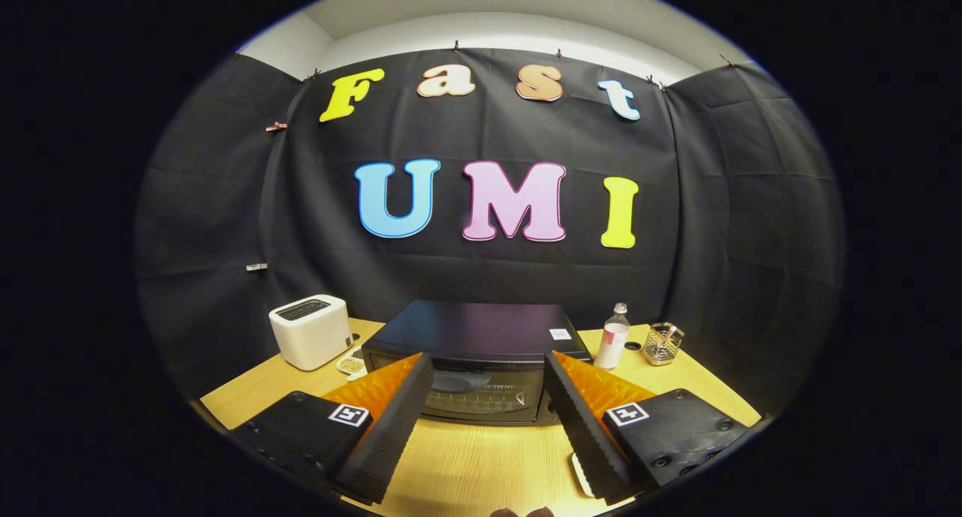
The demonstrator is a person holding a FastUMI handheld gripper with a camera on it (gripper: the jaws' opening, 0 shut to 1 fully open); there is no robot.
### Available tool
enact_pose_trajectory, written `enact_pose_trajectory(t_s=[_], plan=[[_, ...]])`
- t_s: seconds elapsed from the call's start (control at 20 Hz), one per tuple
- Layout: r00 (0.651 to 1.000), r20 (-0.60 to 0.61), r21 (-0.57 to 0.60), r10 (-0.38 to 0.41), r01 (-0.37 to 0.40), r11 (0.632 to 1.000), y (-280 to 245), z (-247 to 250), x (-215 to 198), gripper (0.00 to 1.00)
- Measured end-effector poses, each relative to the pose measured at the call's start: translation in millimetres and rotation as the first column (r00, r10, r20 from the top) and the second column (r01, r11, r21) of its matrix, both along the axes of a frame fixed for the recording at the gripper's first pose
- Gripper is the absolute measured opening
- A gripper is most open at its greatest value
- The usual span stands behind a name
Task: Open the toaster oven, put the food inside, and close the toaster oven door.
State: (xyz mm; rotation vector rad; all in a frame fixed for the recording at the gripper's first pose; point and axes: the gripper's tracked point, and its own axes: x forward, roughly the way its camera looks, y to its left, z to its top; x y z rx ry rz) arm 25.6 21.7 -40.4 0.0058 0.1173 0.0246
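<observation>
Your wooden surface fills the lower middle of the frame and runs back to the black cloth wall. The largest thing on it is the black toaster oven, standing at the centre of the frame just beyond your fingertips, with its glass door facing you and closed. A wire rack shows faintly through the glass, though the reflection makes it hard to tell what, if anything, lies on it. Your tongs come up from the bottom of the frame, spread wide apart and pinching nothing, with one finger ahead of each front corner of the oven. Left of the oven, at the lower left, stands a white slot toaster. Just between that toaster and the oven lies a small pale plate-like item with something brownish on it, too small to make out. To the oven's right stands a clear bottle with a white label, and further right a small wire basket.
</observation>
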Motion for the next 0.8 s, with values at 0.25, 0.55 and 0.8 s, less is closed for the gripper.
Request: enact_pose_trajectory(t_s=[0.25, 0.55, 0.8], plan=[[0.999, -0.028, 0.007, -0.019, 0.019, 1.0, 8.2, -10.6, 34.7, 0.98], [0.995, -0.097, 0.01, -0.039, 0.04, 0.999, 29.5, -41.9, 87.5, 0.98], [0.984, -0.174, 0.003, -0.049, 0.051, 0.999, 42.9, -74.7, 115.9, 0.98]])
